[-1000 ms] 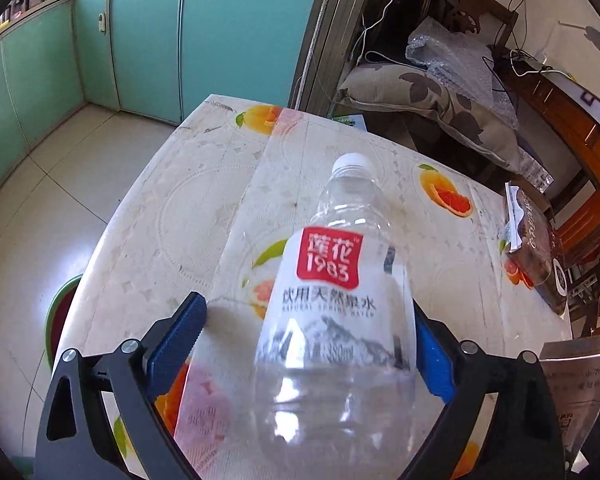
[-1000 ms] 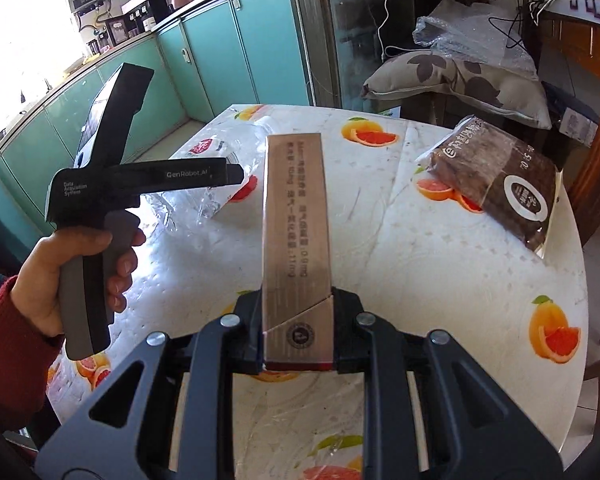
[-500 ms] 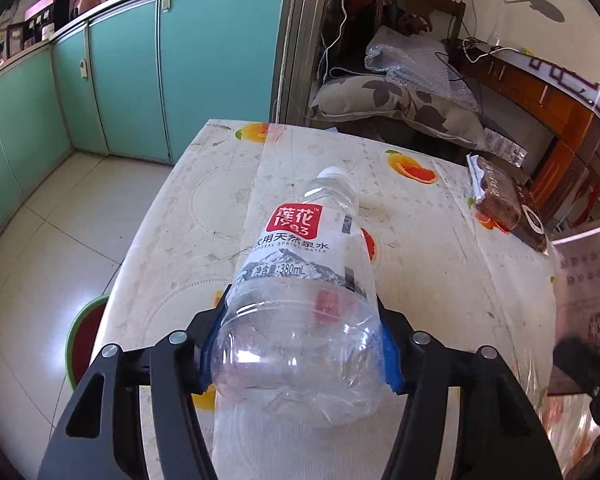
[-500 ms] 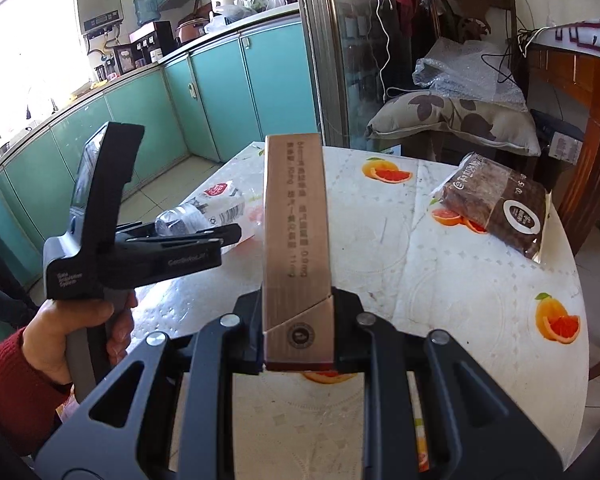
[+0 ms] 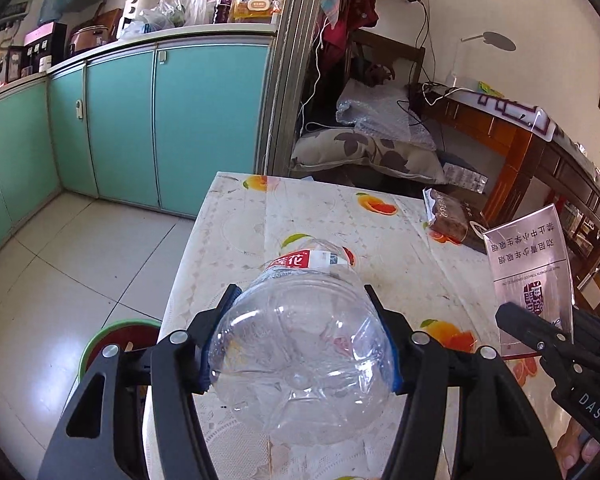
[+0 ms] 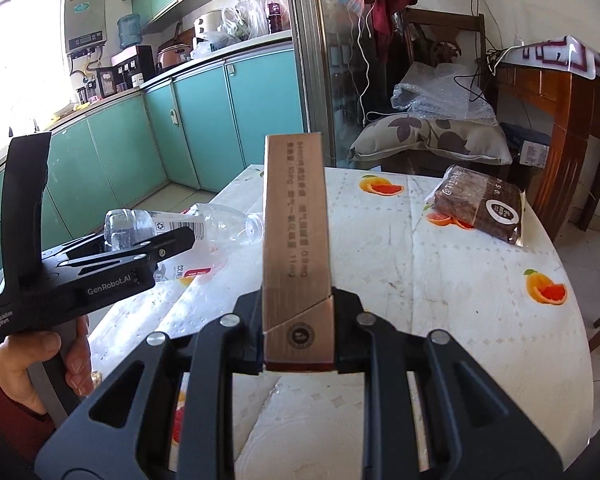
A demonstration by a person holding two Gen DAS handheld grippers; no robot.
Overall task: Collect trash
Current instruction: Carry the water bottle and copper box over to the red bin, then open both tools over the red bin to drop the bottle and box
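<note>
A clear, empty plastic water bottle with a red label is held base-first toward the camera. My left gripper is shut on it, blue pads pressing both sides of its body, and it hangs above the table. From the right wrist view the bottle lies sideways in the left gripper, cap pointing right. My right gripper is shut on a tall copper-coloured carton that stands upright between the fingers. The carton and the right gripper also show at the right edge of the left wrist view.
The table carries an orange-print cloth, with a brown snack packet at its far right corner. A green-and-red round thing sits on the floor left of the table. Teal cabinets line the left; a cushioned chair stands behind.
My left gripper closed on the bottle and lifted it off the table, tilting it more level. Both grippers rose and drew back, the right one still gripping the carton.
</note>
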